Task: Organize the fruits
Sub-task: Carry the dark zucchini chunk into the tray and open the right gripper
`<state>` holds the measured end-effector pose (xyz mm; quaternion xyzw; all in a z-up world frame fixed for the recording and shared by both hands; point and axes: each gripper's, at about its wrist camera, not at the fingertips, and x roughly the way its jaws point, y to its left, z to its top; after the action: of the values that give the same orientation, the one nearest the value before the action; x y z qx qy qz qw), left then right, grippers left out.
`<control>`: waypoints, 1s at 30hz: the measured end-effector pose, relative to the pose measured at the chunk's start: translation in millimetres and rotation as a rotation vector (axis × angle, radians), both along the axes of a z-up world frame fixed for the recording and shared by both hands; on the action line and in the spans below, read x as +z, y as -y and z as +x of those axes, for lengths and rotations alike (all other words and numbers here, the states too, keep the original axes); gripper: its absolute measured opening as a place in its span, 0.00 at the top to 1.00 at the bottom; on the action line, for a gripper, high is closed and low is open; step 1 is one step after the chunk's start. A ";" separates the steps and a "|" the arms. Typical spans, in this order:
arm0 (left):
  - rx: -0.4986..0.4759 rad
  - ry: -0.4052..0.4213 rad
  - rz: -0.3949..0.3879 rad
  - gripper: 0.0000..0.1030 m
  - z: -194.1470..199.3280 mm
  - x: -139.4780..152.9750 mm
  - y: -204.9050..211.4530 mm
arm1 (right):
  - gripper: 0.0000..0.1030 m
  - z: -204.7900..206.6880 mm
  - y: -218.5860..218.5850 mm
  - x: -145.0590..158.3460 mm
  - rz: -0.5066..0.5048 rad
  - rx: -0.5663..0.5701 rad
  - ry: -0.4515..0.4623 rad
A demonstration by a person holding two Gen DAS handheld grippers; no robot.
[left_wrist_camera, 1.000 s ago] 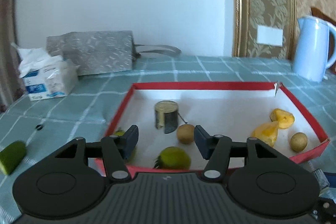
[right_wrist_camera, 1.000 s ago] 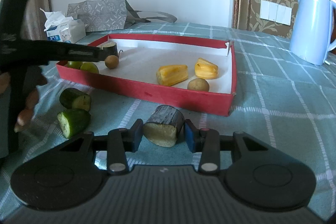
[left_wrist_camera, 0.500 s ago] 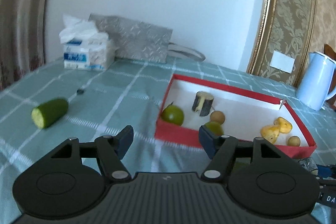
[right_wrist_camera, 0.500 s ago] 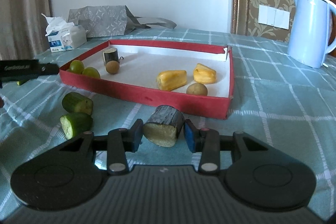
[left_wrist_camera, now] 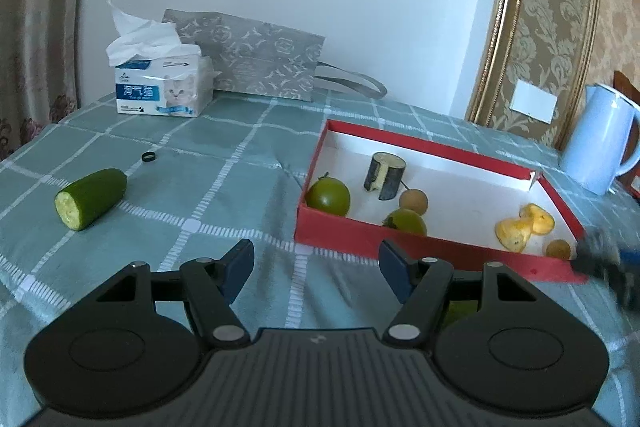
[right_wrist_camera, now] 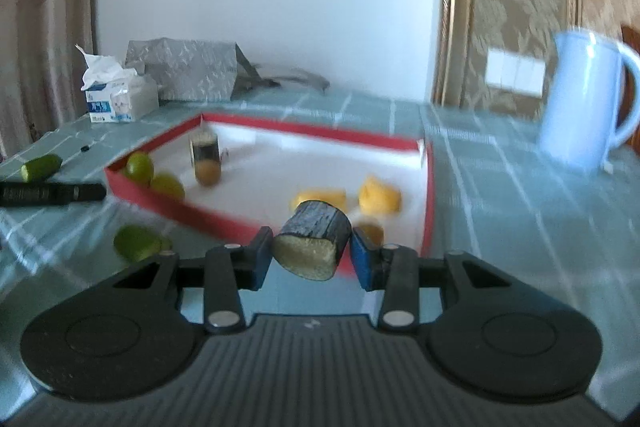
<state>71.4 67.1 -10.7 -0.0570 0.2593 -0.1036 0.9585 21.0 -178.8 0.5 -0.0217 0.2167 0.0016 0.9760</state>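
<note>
The tablecloth [left_wrist_camera: 224, 163] was teal with a white grid; the tray [left_wrist_camera: 436, 249] was red outside and white inside (yellow pieces [left_wrist_camera: 524, 225] and green fruits [left_wrist_camera: 328, 195] within); the kettle [left_wrist_camera: 600, 141] was pale blue.

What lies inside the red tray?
In the red tray: two green fruits, a dark cut stalk, two brown balls, two yellow pieces. Its near wall hides some floor.

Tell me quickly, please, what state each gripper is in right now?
Left gripper: open, holding nothing.
Right gripper: shut on the dark-skinned sugarcane piece, held above the table.
</note>
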 end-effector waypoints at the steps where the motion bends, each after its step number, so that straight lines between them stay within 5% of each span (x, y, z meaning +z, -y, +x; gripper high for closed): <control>1: -0.004 -0.003 0.004 0.32 0.3 -0.4 1.0 | 0.62 8.8 -2.2 5.2 -0.010 0.006 0.008; 17: -0.037 -0.008 0.046 0.31 1.7 -2.8 10.2 | 0.63 110.7 -31.2 -15.2 -0.140 0.009 -0.090; 19: -0.037 -0.007 0.046 0.29 1.9 -2.8 10.3 | 0.51 112.6 -32.1 -18.1 -0.141 -0.001 -0.086; 21: -0.038 -0.005 0.043 0.28 1.9 -2.8 10.2 | 0.22 111.7 -31.8 -19.3 -0.140 -0.003 -0.087; 23: -0.039 -0.005 0.041 0.28 1.9 -2.7 9.8 | 0.11 105.8 -29.3 -17.6 -0.128 -0.025 -0.050; 30: -0.029 -0.009 0.029 0.27 1.9 -2.6 7.2 | 0.04 70.1 -18.6 -4.7 -0.091 -0.033 0.018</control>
<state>73.3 59.8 -13.4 -0.0397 0.2658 -0.1132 0.9565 91.0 -160.2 -4.2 -0.0624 0.2079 -0.0244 0.9759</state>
